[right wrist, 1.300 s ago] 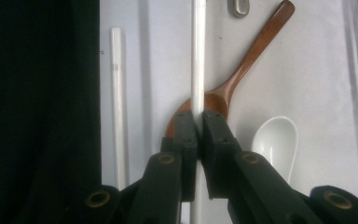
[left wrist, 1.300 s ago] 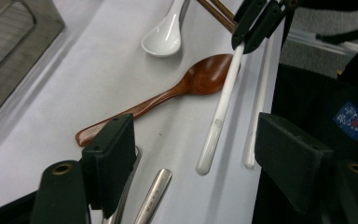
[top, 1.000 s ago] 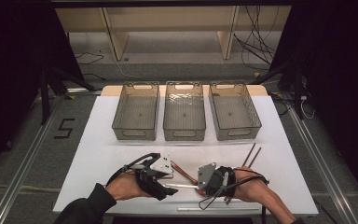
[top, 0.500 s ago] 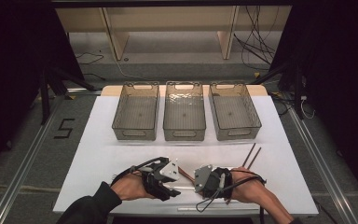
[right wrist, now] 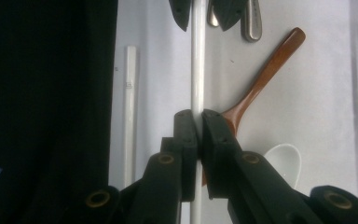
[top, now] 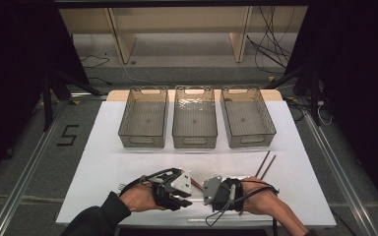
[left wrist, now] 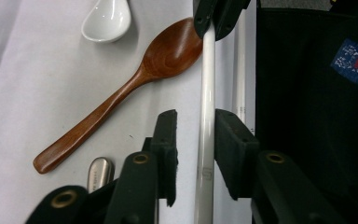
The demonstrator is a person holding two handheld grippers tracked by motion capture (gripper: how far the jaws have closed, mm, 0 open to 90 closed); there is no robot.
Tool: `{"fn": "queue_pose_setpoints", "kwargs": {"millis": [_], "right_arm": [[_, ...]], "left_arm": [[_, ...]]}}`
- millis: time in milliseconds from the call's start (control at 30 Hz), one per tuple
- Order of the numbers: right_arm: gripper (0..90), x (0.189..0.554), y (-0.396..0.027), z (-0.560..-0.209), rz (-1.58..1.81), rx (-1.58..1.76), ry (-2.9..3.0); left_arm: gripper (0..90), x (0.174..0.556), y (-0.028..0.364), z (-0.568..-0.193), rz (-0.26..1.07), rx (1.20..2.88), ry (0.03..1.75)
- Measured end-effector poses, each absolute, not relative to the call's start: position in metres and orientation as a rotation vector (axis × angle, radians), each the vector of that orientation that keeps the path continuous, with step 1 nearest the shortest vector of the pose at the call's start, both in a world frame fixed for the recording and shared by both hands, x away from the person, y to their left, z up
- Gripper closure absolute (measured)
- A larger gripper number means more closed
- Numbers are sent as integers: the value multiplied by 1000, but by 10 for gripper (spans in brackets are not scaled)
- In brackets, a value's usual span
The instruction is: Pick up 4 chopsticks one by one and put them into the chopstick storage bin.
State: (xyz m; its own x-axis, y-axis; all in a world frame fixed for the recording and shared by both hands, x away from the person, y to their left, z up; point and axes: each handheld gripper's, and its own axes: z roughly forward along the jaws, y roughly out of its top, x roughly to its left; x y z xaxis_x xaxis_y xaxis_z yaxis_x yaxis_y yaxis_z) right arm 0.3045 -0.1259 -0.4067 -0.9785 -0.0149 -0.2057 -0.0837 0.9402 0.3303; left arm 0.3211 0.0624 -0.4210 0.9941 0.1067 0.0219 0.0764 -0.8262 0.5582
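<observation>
At the near edge of the white worktop (top: 103,162) we hold a slim white plastic chopstick (left wrist: 207,116) level between both tools, raised just above the surface. The right gripper (right wrist: 196,122) is clenched on one end of the stick, its fingers (right wrist: 185,135) pressed flat against it. This grip carries the stick and keeps it steady for a handover.

The left gripper (left wrist: 196,135) straddles the other end. Its fingers (left wrist: 168,140) have just been closing with the stick between them. A gap remains on each side, so they appear not yet to clamp it, though the angle makes contact hard to rule out.

A second white chopstick (right wrist: 129,112) lies flat on the worktop just beside the held one. Near it lie a brown wooden spoon (left wrist: 135,84), a white ceramic soup spoon (left wrist: 106,19) and a metal utensil handle (left wrist: 99,171). These crowd the zone under the grippers, and a lowered stick would meet them.

Farther off, two dark brown chopsticks (top: 266,166) lie to the right. Beyond them stand three clear plastic bins (top: 195,142) in a row, well apart from the grippers, with an unobstructed path to them.
</observation>
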Motion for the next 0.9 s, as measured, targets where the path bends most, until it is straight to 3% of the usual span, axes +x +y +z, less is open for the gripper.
{"fn": "queue_pose_setpoints", "kwargs": {"millis": [300, 600, 667, 767, 900], "right_arm": [[856, 303, -126, -408, 515, -98, 2883], [835, 303, -128, -406, 538, -85, 2868], [800, 304, -128, -405, 549, -75, 2859], [571, 304, -140, -394, 594, 38, 2801], [486, 305, -155, -384, 708, 168, 2762]], "left_arm": [[817, 320, 61, -423, 30, 2543, 85], [830, 321, 63, -420, 24, 2537, 84], [830, 322, 65, -420, 41, 2533, 100], [831, 326, 71, -418, 53, 2518, 138], [831, 335, 82, -415, 73, 2487, 213]]}}
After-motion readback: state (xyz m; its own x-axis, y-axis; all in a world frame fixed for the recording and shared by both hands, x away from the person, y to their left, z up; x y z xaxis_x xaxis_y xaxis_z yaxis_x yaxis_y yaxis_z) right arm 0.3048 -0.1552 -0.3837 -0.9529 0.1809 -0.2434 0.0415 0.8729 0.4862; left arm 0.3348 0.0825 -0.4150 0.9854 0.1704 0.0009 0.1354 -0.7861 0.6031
